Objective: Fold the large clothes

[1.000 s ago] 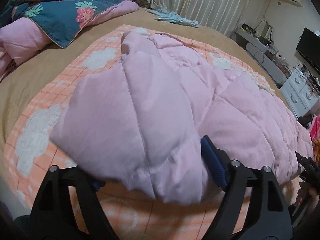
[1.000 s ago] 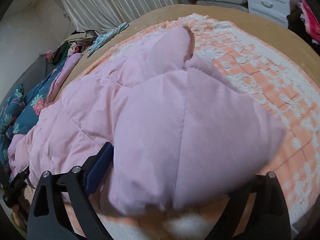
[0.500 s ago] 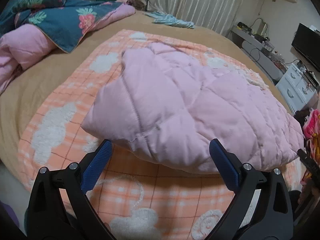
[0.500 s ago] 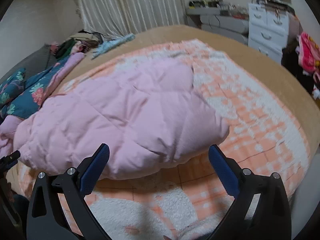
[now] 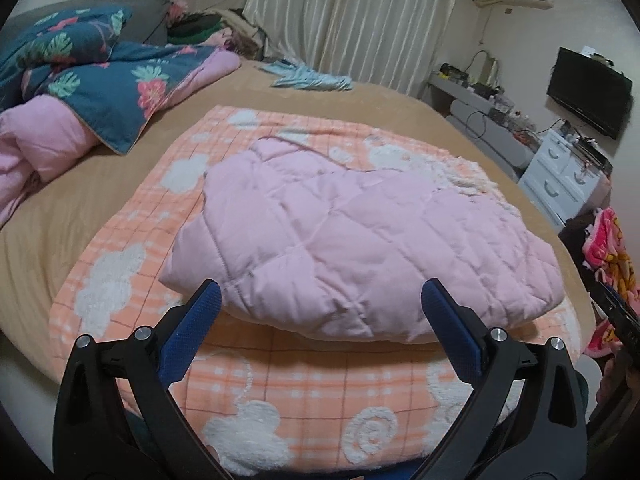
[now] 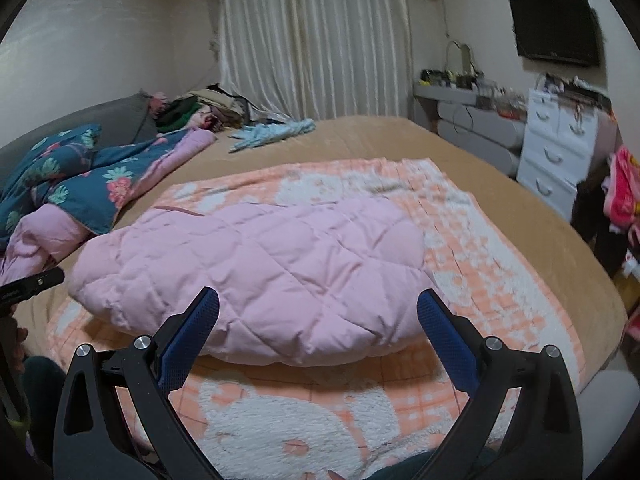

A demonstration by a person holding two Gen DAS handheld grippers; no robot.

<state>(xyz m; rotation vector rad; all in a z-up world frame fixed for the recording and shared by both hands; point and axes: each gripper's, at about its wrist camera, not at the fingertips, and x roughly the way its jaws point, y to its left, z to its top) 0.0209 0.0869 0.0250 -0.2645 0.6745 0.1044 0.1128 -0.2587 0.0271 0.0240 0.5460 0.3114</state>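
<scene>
Both grippers [image 5: 320, 300] agape nr jacket [image 6: 260, 272]

Bare orange blanket [image 5: 304, 384] fronts the pink quilted jacket [image 5: 360, 248]; floral duvet [image 5: 120, 80] crowds the left.

The left gripper [image 5: 321, 302] has its jaws spread wide, the two blue-padded fingers [image 5: 200, 322] splayed to either side with nothing between them. The right gripper [image 6: 318, 302] stands the same way, jaws fully apart, its blue pads [image 6: 442, 334] gripping nothing. Both point forward and slightly downward, held level side by side at the near edge. Each gripper's black tip shows at the rim of the other's view, the left one lying to the left of the right.
</scene>
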